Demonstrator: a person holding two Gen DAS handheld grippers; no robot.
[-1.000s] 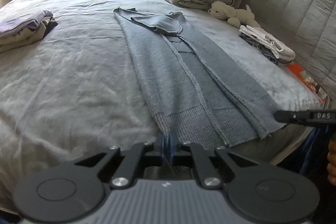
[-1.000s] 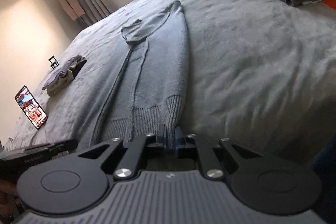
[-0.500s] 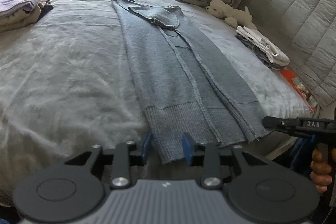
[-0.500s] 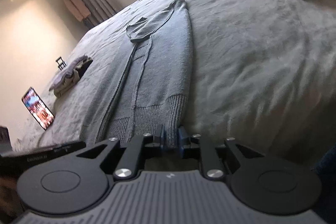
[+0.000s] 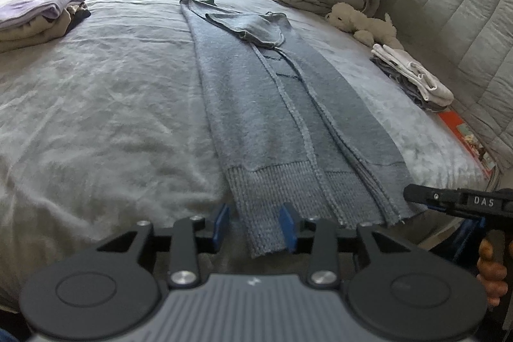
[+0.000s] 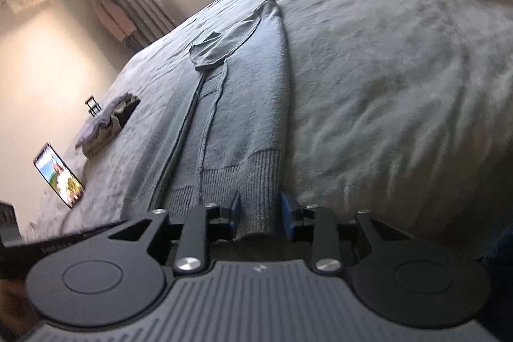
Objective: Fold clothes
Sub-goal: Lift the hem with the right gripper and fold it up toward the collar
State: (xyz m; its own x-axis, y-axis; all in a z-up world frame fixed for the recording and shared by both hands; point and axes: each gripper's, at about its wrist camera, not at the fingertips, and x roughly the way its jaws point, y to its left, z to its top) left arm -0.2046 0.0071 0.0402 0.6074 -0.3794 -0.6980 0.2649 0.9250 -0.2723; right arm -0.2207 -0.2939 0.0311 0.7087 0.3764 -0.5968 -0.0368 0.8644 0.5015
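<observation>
Letting go is what has just happened: a second ago both grippers pinched the ribbed hem of the long grey-blue knitted cardigan [image 5: 282,104]; now it lies flat, lengthwise on the grey bed cover [image 5: 105,104], sides folded inward, hem at the near edge. The lengthwise fold looks finished, so a crosswise fold likely follows. At the hem's left corner, the left gripper [image 5: 255,226] tilts downward, its jaws spreading, cloth between them unpressed. At the right corner, the right gripper [image 6: 260,211] angles down likewise, jaws opening around the hem.
</observation>
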